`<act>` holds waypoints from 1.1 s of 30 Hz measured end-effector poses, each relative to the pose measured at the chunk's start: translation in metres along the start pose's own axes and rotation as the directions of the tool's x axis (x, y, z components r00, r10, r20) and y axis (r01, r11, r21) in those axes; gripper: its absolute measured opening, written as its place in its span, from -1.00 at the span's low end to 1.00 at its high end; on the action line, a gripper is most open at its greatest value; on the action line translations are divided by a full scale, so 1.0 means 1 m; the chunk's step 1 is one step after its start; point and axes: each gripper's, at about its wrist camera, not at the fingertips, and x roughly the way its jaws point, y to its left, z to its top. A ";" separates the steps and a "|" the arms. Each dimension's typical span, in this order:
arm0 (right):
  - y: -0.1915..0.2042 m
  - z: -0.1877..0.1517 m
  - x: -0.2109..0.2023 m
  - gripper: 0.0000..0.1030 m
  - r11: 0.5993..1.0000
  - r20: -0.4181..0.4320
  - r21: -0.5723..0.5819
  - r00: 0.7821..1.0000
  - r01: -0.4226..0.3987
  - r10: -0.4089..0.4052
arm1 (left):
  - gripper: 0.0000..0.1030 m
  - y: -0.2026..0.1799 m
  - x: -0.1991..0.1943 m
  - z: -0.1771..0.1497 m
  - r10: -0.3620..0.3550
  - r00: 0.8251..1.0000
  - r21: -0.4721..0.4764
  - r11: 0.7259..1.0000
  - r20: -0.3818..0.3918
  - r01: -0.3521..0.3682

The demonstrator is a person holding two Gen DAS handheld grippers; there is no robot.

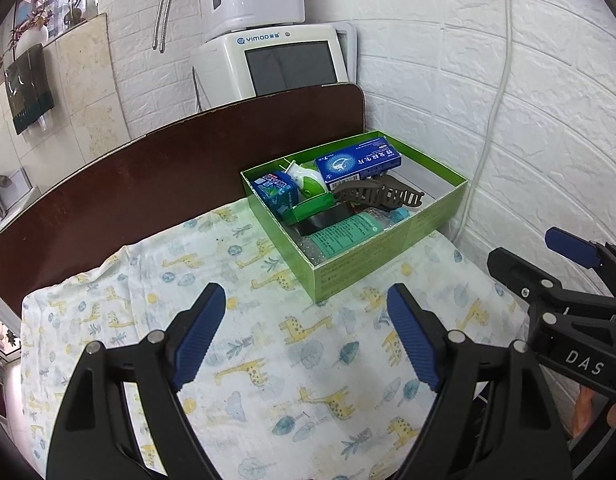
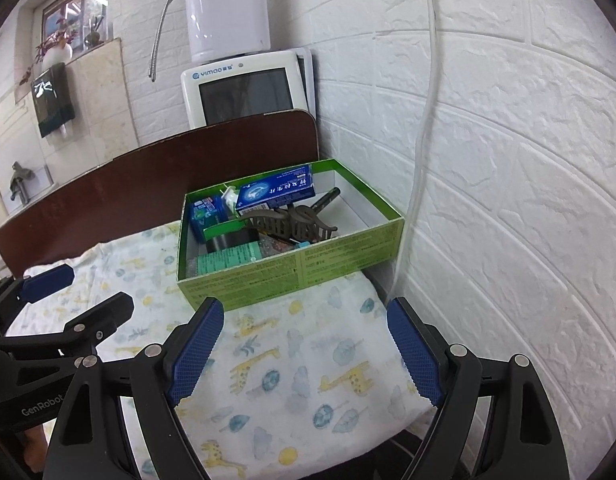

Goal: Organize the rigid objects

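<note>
The green box [image 1: 360, 276] sits at the far right corner of the giraffe-print cloth [image 1: 248, 360], holding a blue carton [image 1: 358, 162], a brown hair claw [image 1: 382, 196] and a green-labelled bottle [image 1: 342, 236] half hidden under other items. Left gripper [image 1: 306, 340] and right gripper [image 2: 304, 350] hover over the cloth, fingers spread and empty.

"yimao" on white appliance [image 1: 286, 60]; "DAS" on right claw [image 1: 556, 264]; "GenRobot" on left claw [image 2: 80, 292].

One green box [image 1: 388, 256] stands on one giraffe-print cloth [image 1: 268, 360]. Inside it lie two blue cartons, a large one [image 1: 358, 162] and a small one [image 1: 278, 194], one brown hair claw [image 1: 378, 196], one green-and-white plastic piece [image 1: 308, 182] and one clear bottle with a green label [image 1: 344, 236].
</note>
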 end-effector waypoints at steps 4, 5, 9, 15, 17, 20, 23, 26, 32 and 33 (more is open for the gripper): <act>-0.001 0.000 0.001 0.65 1.000 -0.002 0.007 1.000 0.001 -0.001 | 0.60 0.001 0.000 -0.001 0.000 1.000 -0.005 1.000 0.000 0.000; -0.001 0.000 0.002 0.65 1.000 -0.002 0.006 1.000 0.000 0.000 | 0.60 0.001 0.000 -0.001 0.001 1.000 -0.005 1.000 0.001 -0.001; -0.001 0.000 0.002 0.65 1.000 -0.004 0.004 1.000 -0.001 0.001 | 0.60 0.002 0.000 0.000 -0.002 1.000 -0.008 1.000 0.001 0.002; 0.000 -0.001 0.004 0.65 1.000 -0.011 0.000 1.000 0.000 0.000 | 0.60 0.000 0.000 -0.002 -0.004 1.000 -0.011 1.000 0.000 0.004; 0.001 -0.001 0.004 0.65 1.000 -0.011 0.000 1.000 0.001 -0.001 | 0.60 -0.001 0.000 -0.002 -0.005 1.000 -0.011 1.000 0.002 0.005; 0.001 -0.001 0.004 0.65 1.000 -0.011 -0.002 1.000 0.002 -0.002 | 0.60 -0.001 0.000 -0.002 -0.007 1.000 -0.011 1.000 0.002 0.007; 0.001 -0.001 0.004 0.65 1.000 -0.013 -0.003 1.000 0.002 -0.002 | 0.60 -0.002 0.000 -0.002 -0.011 1.000 -0.011 1.000 0.002 0.011; 0.001 -0.002 0.004 0.65 1.000 -0.014 -0.003 1.000 0.004 -0.004 | 0.60 -0.003 0.001 -0.002 -0.017 1.000 -0.002 1.000 0.001 0.017; 0.001 -0.002 0.006 0.65 1.000 -0.018 0.000 1.000 0.006 -0.006 | 0.60 -0.006 0.002 -0.003 -0.022 1.000 0.002 1.000 0.000 0.022; 0.001 -0.002 0.006 0.65 1.000 -0.019 0.000 1.000 0.007 -0.007 | 0.60 -0.006 0.003 -0.003 -0.020 1.000 0.001 1.000 0.000 0.020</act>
